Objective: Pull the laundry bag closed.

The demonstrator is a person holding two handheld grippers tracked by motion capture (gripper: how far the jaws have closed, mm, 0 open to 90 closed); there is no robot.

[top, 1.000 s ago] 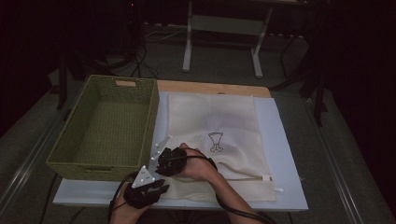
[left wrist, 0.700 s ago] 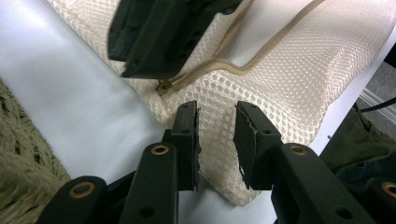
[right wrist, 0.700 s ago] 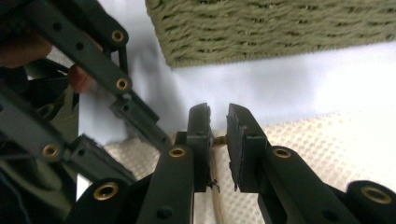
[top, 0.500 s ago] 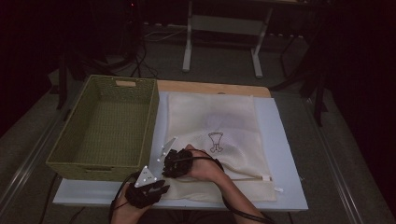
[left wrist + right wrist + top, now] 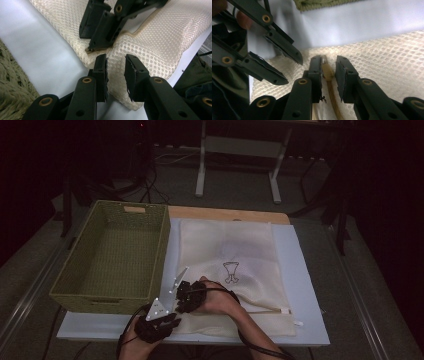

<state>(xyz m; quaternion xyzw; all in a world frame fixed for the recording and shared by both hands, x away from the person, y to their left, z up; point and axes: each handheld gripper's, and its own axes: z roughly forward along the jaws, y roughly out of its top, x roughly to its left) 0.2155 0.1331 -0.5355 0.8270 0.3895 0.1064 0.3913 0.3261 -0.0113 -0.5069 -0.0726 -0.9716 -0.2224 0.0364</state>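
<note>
1. I had the mesh laundry bag [image 5: 235, 270] lying flat on the white board [image 5: 305, 285] that covered the tabletop, with its near left corner close to my edge.
2. The bag carried a small dark printed emblem [image 5: 230, 271] near its middle, and its zipper [image 5: 265, 310] ran along the near edge.
3. My left gripper [image 5: 115, 67] sat low over that near left corner; in the left gripper view its jaws stood apart, with a fold of the cream mesh between them but not pinched.
4. In the high view the left gripper [image 5: 159, 322] was at the near edge of the board, just beside my right gripper [image 5: 186, 296].
5. My right gripper [image 5: 329, 65] straddled the zipper line; in the right gripper view its jaws stood apart on either side of the tan zipper pull [image 5: 327, 71], with small gaps showing, so I did not count it as clamped.
6. The left gripper view showed the right gripper [image 5: 100, 37] pressed down onto the bag seam just beyond my left jaws, tips touching the mesh.
7. The right gripper view showed the left gripper [image 5: 287, 67] at its left, jaws parted, over the bag's corner.
8. The green woven basket [image 5: 75, 287] stood on the left of the tabletop, just beside the bag's left edge and apart from both grippers.
</note>
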